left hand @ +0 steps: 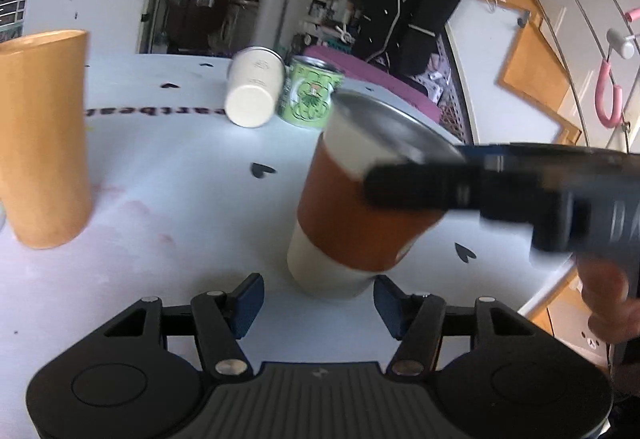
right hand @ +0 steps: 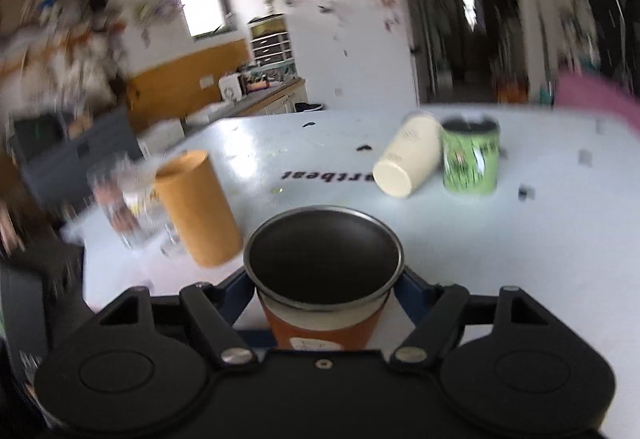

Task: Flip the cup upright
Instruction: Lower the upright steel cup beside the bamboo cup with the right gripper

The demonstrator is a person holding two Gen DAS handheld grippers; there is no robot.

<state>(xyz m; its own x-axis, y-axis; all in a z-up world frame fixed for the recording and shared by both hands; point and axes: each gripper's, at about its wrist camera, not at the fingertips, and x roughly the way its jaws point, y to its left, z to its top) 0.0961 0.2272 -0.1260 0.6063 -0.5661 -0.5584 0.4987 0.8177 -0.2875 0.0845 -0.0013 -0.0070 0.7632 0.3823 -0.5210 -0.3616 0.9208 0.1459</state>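
The right gripper [right hand: 324,293] is clamping a steel-lined cup [right hand: 323,281] with an orange sleeve, mouth up and tilted above the white tabletop [right hand: 320,155]; the left wrist view alone is showing the cup's cream base [left hand: 320,271] leaning just ahead of the left gripper [left hand: 318,305], whose jaws are standing apart and empty; beyond, a cream cup [left hand: 254,91] is lying against a green can [left hand: 310,91]; an orange tumbler [left hand: 42,137] is standing well apart.
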